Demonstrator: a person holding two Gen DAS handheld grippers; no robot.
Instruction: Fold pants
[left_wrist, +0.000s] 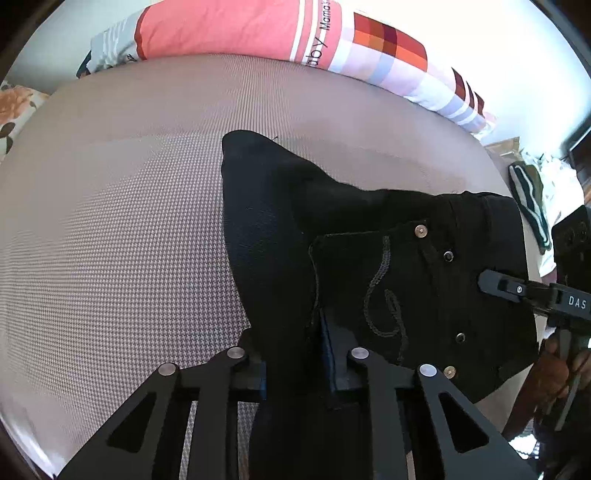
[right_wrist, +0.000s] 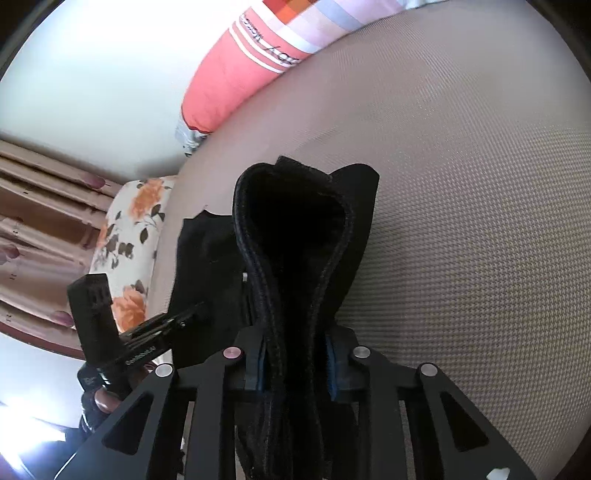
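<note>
The black pants (left_wrist: 369, 258) lie bunched on the grey-beige woven bedspread (left_wrist: 110, 221), back pocket with curled stitching and rivets facing up. My left gripper (left_wrist: 299, 369) is shut on a fold of the pants at their near edge. My right gripper (right_wrist: 295, 365) is shut on the thick seamed waistband of the pants (right_wrist: 295, 240), which loops up in front of it. The right gripper also shows in the left wrist view (left_wrist: 495, 284) at the pants' right edge. The left gripper shows in the right wrist view (right_wrist: 192, 314) at the pants' left side.
A long coral and checked bolster pillow (left_wrist: 258, 29) lies along the far edge of the bed. A floral pillow (right_wrist: 129, 236) sits at the bed's end by brown curtains (right_wrist: 37, 229). A green and white garment (left_wrist: 532, 199) lies off the right side.
</note>
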